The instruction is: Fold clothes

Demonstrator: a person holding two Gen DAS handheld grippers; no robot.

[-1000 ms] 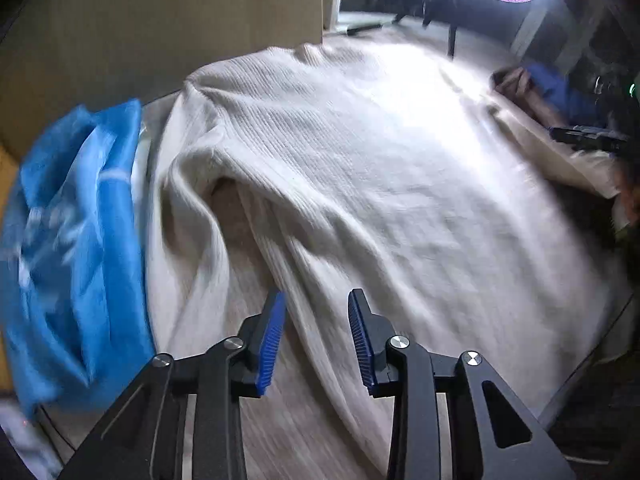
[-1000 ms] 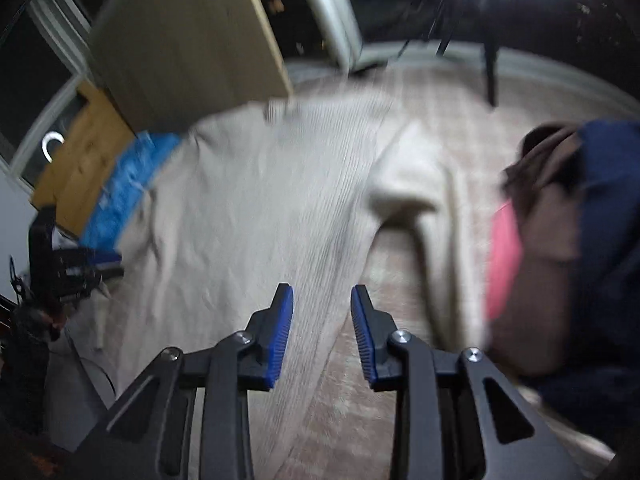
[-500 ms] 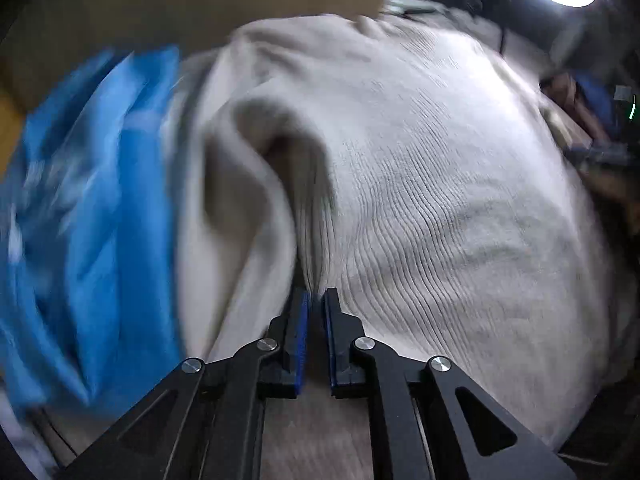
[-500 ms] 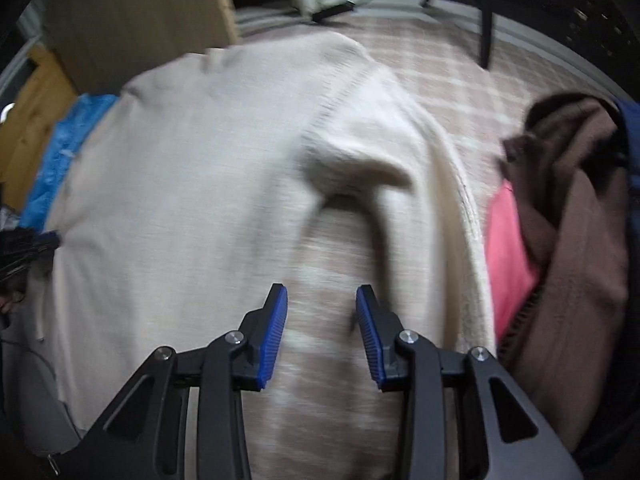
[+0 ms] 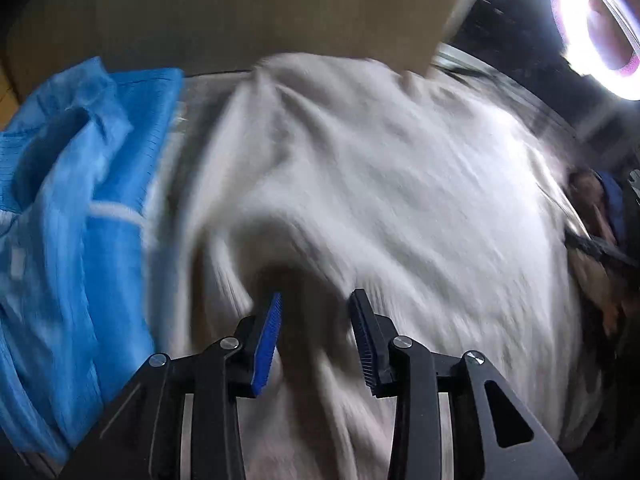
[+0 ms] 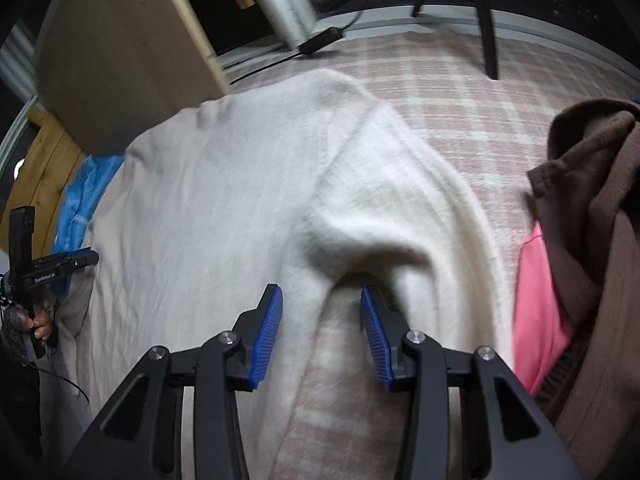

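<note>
Left tongs gape wide w/ nothing between the blue pads, tips low over the cream sweater right at the dark hollow where its left sleeve meets the body; view is motion-blurred so can't tell if the tips touch the knit. Right tongs also wide and empty, straddling the gap between the body hem and the right sleeve, which bends down from the shoulder toward the near edge. Sweater lies flat, spread across the plaid-covered tabletop, long axis running near to far, collar at the far end, hem toward the tongs. In the right wrist view the other tool shows at far left, gripped by a hand beside the sweater's left edge, pointing right over the cloth. Left of the sweater, touching its sleeve, a crumpled blue garment. Right of it, a brown garment heaped over a pink one, just beside the right sleeve. Far left a tan board stands behind the collar; a ring light glares at far right.
</note>
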